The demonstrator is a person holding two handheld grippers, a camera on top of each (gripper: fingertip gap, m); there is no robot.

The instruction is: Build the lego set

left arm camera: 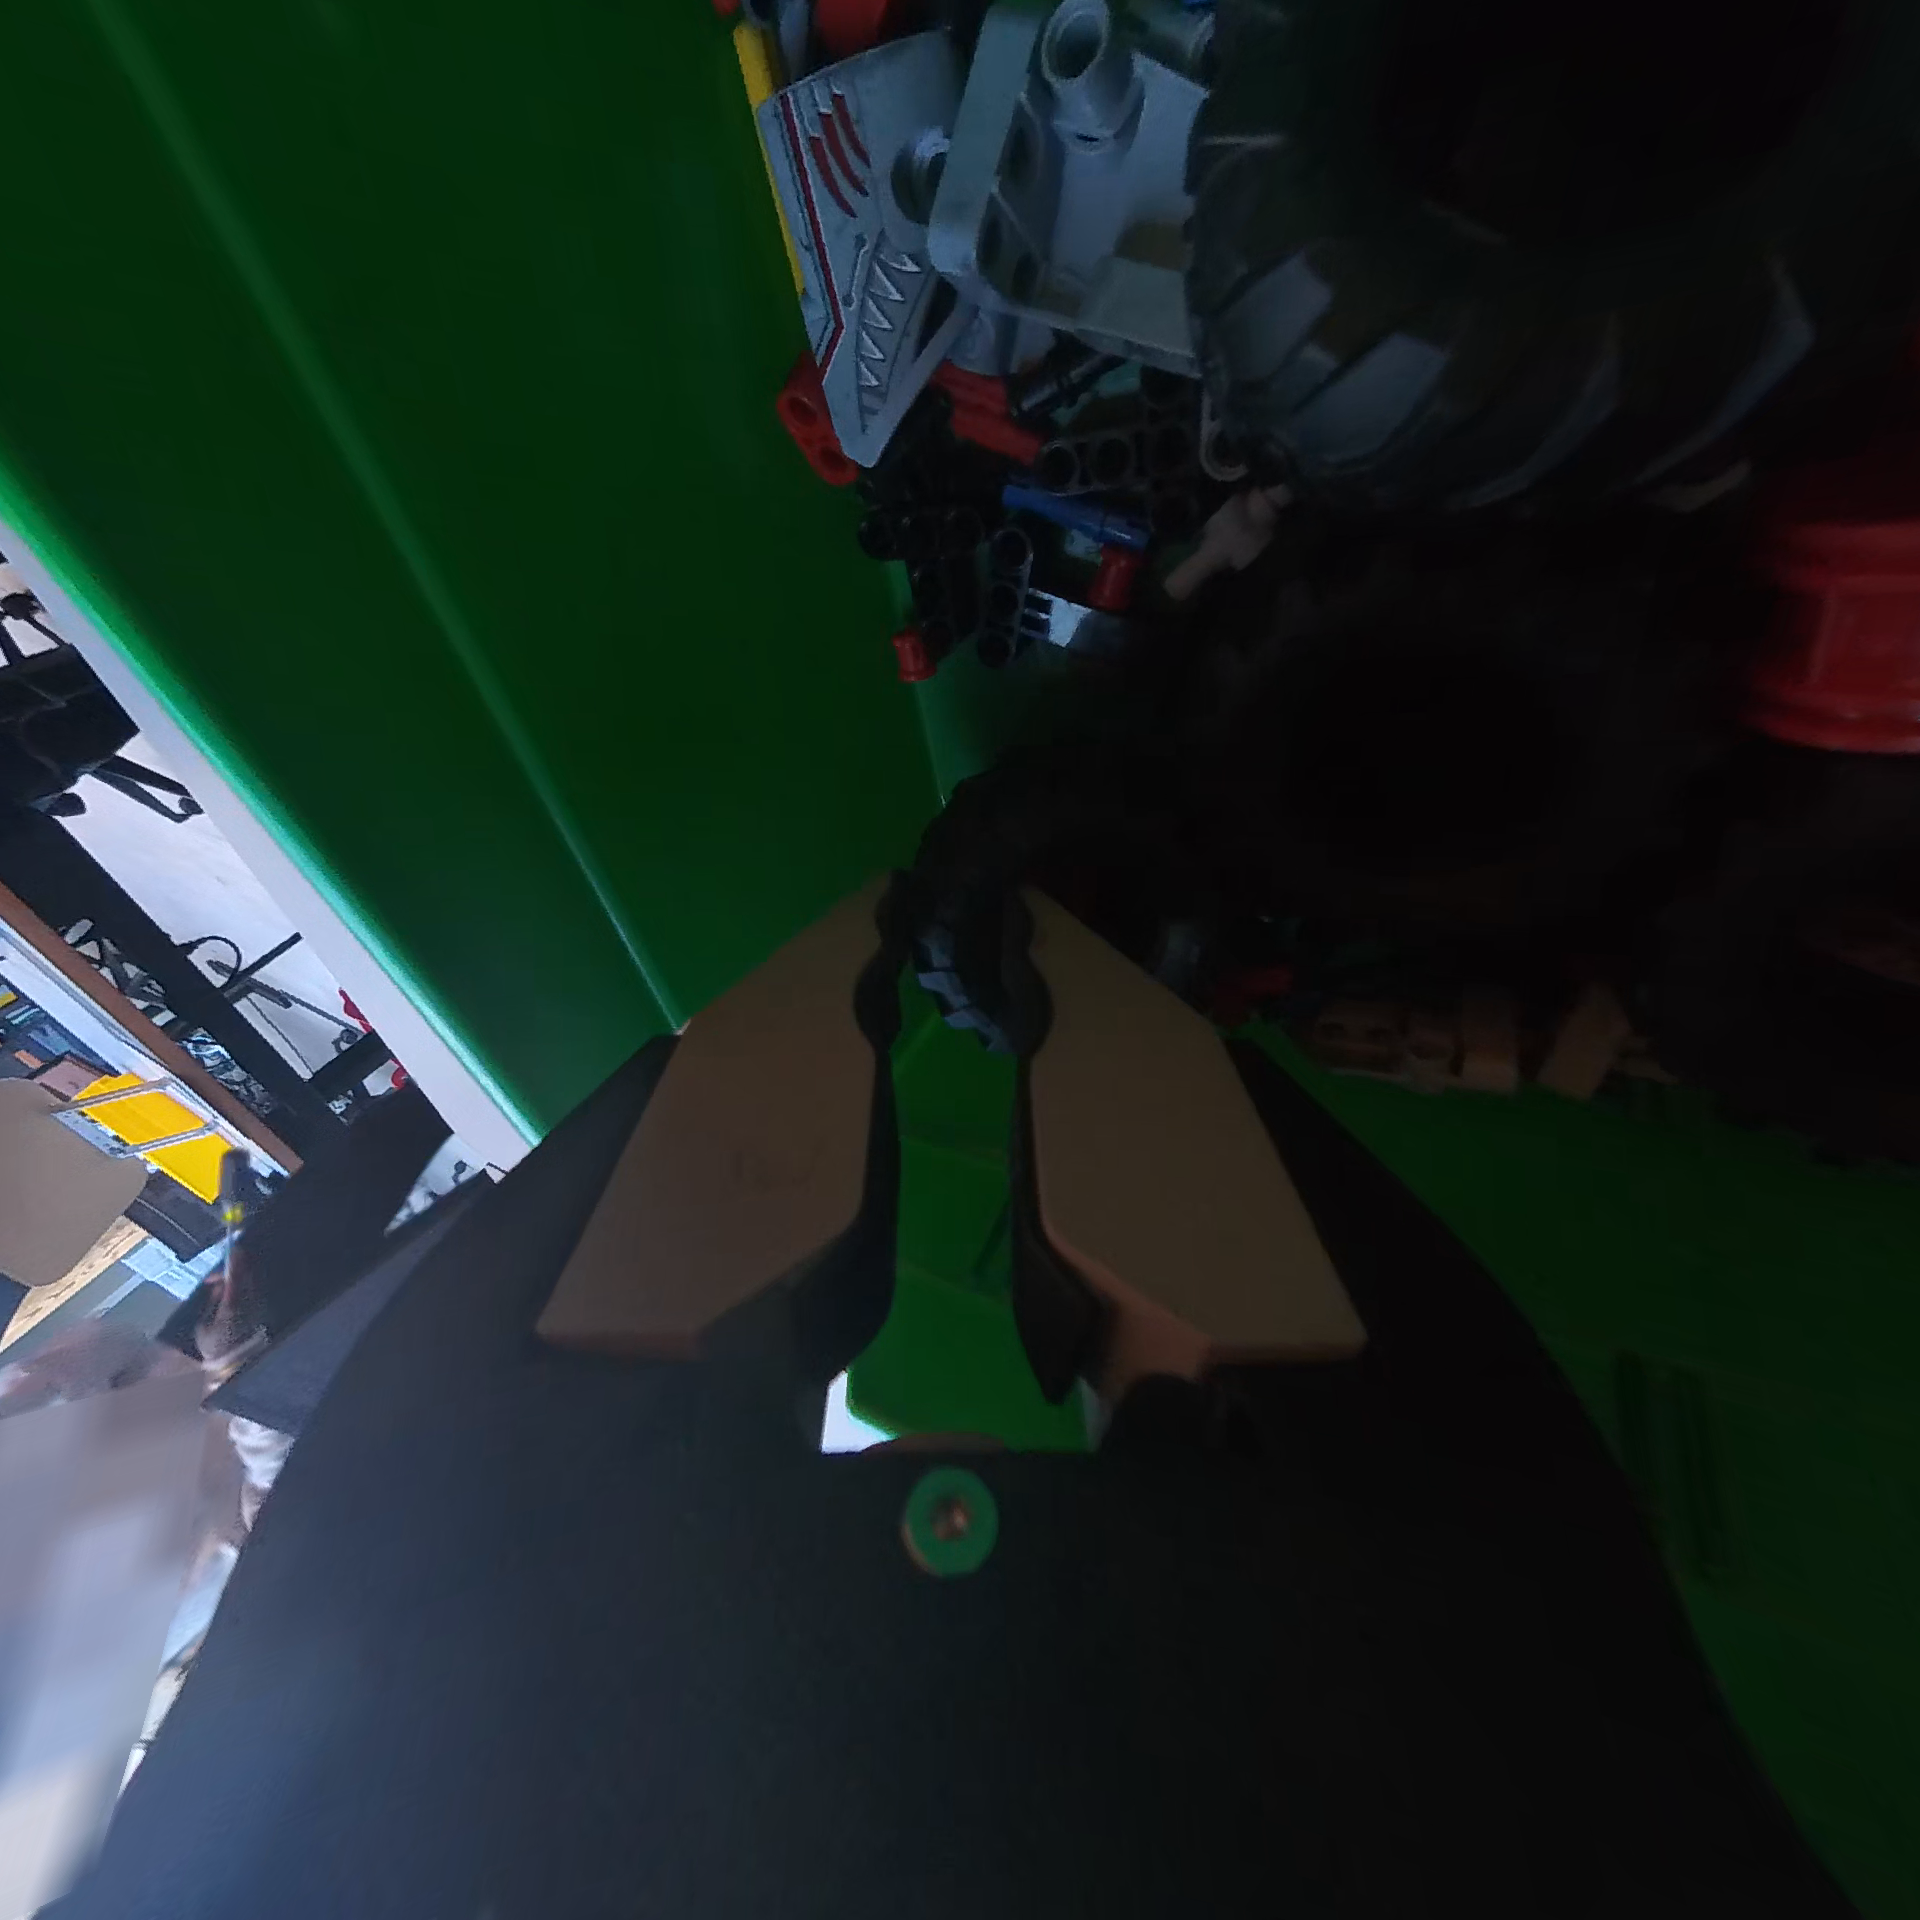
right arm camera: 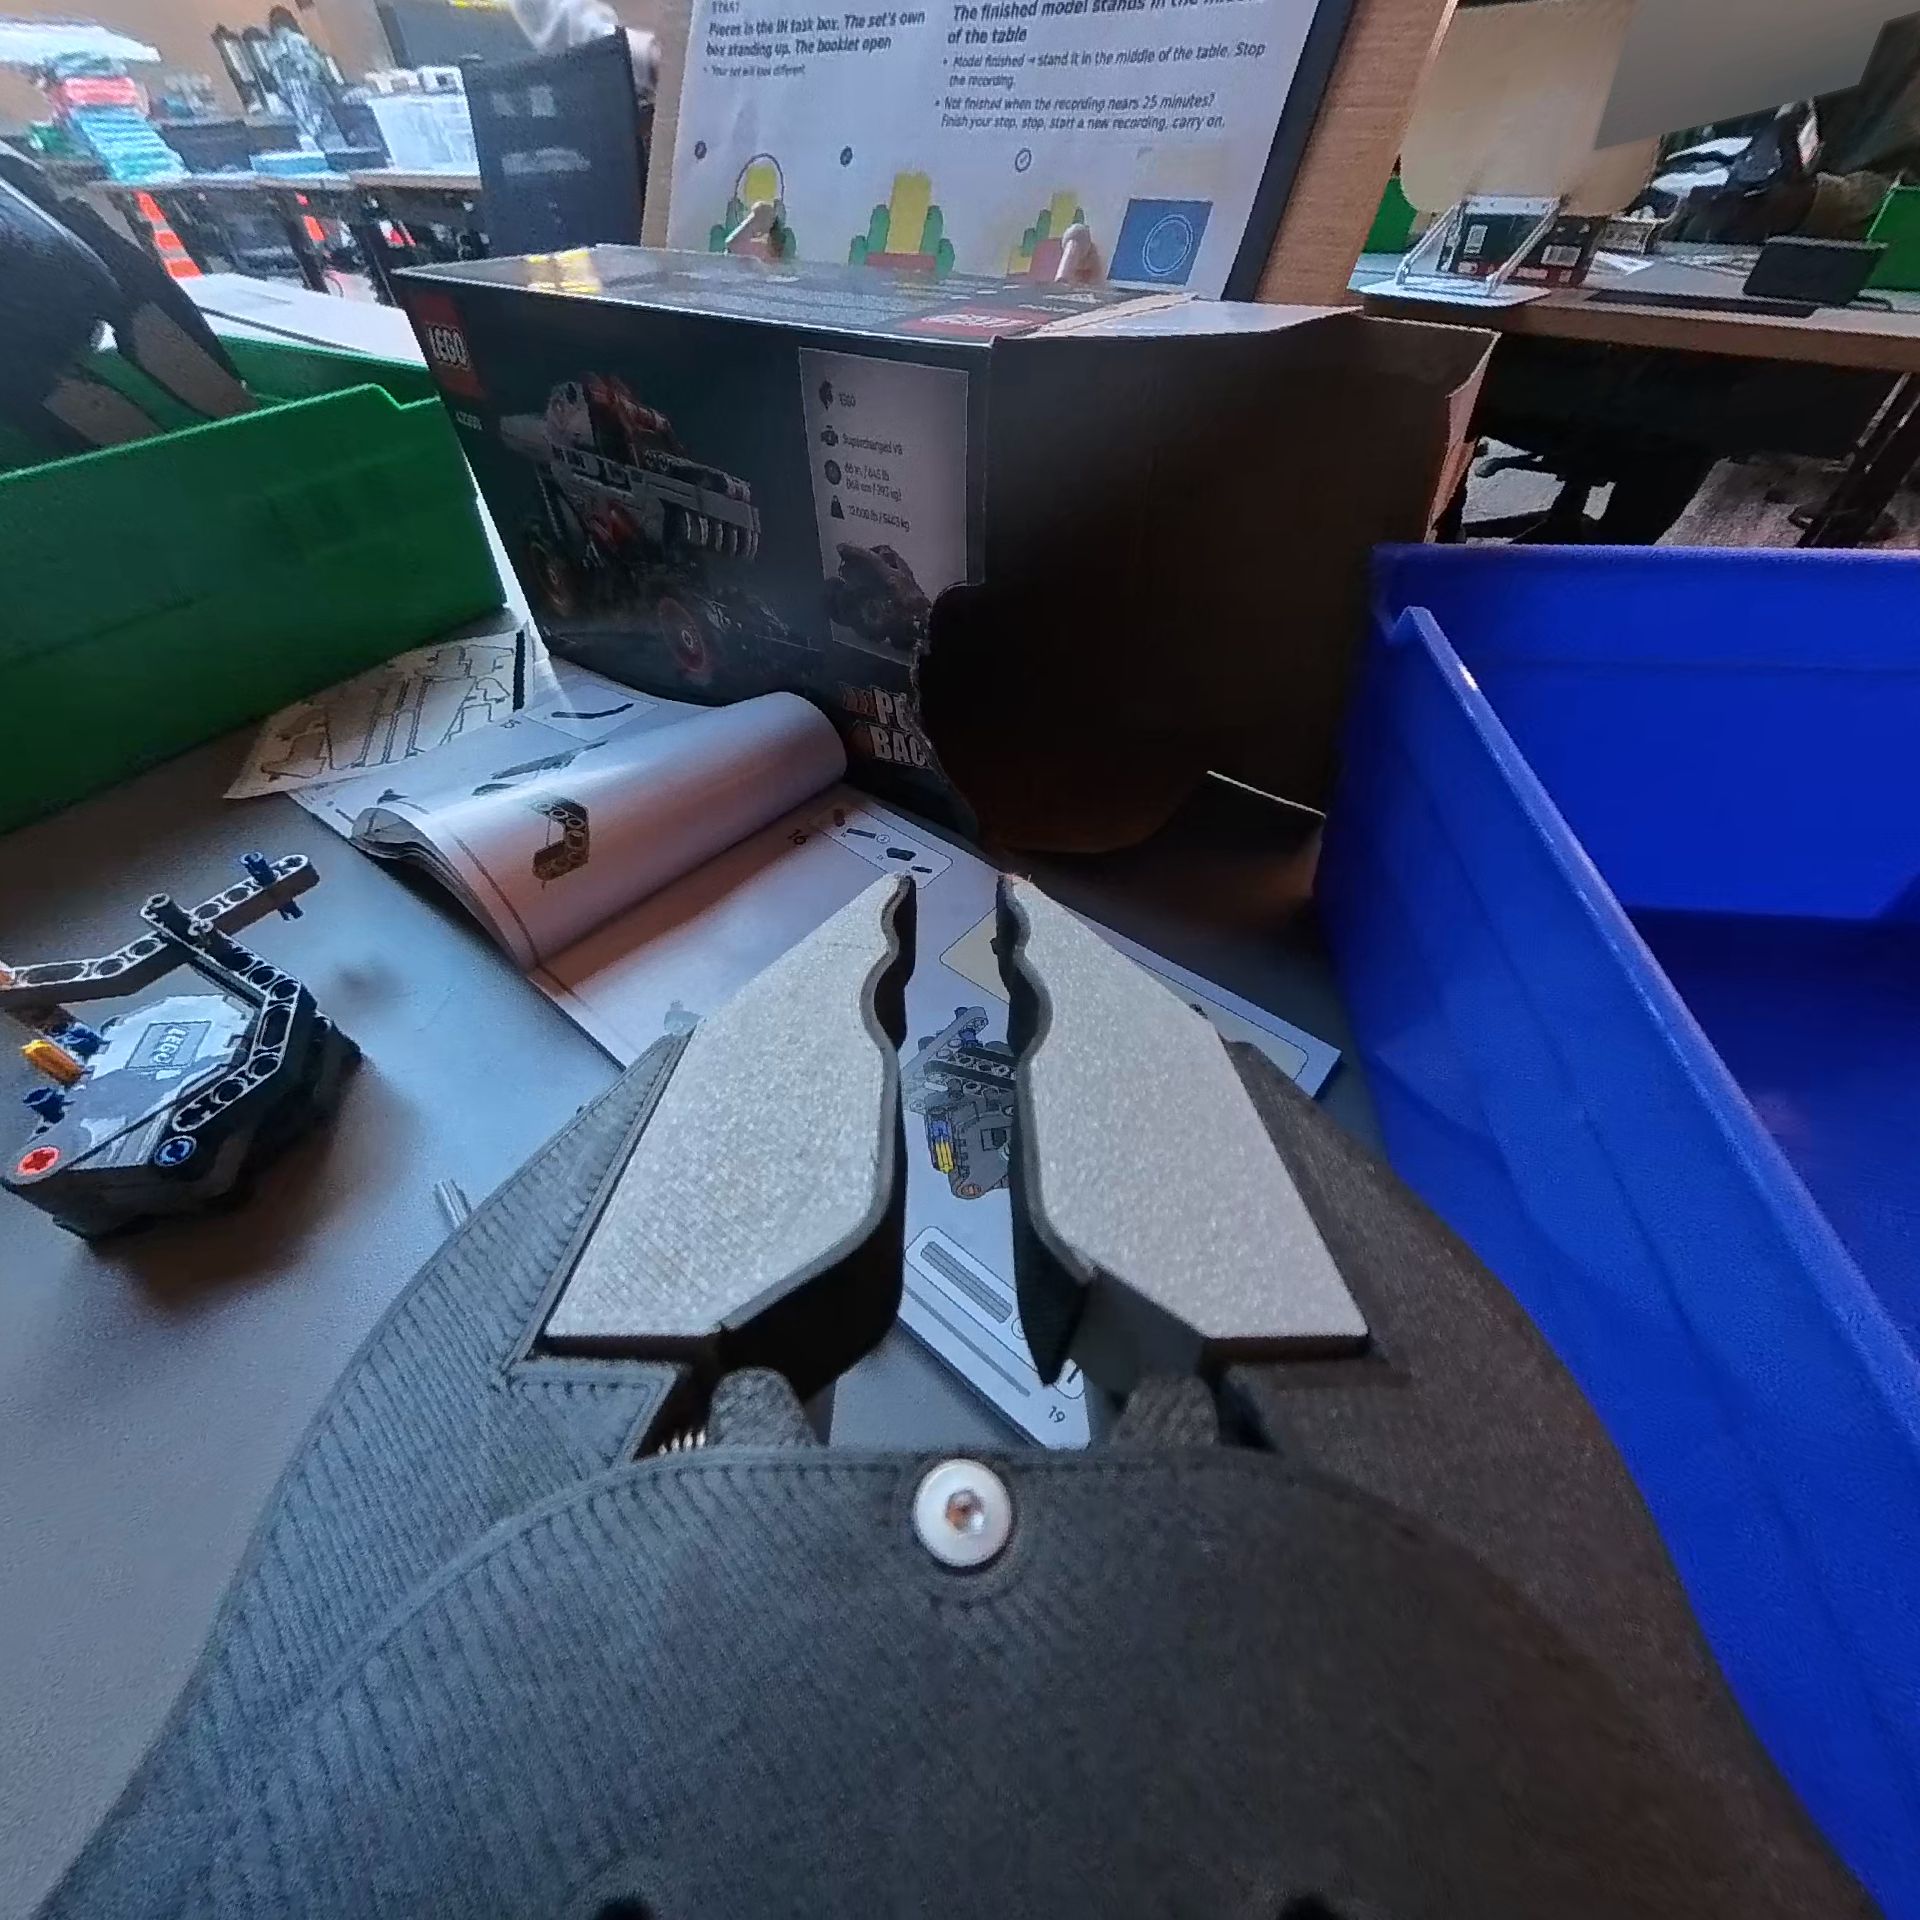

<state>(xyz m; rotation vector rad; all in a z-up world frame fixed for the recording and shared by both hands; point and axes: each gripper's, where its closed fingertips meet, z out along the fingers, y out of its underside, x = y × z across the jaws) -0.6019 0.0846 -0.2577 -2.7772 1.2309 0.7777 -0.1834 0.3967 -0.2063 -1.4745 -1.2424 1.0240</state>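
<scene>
My left gripper (left arm camera: 961, 904) is down inside the green bin (left arm camera: 468, 520), shut on the treaded edge of a black tyre (left arm camera: 987, 831). Loose parts lie beyond it: a grey panel with red stripes (left arm camera: 862, 281), a grey frame piece (left arm camera: 1081, 156), black beams (left arm camera: 966, 561) and a red wheel hub (left arm camera: 1839, 623). My right gripper (right arm camera: 956, 894) hovers over the open instruction booklet (right arm camera: 665, 821), jaws slightly apart and empty. A partly built black and grey assembly (right arm camera: 177, 1070) sits on the table at the left.
The set's box (right arm camera: 727, 468) stands behind the booklet. The green bin (right arm camera: 208, 561) is at the left and a blue bin (right arm camera: 1610, 935) at the right. A sticker sheet (right arm camera: 395, 707) lies by the green bin. A poster (right arm camera: 987, 125) stands at the back. The grippers' ends are close to 55 cm from one another.
</scene>
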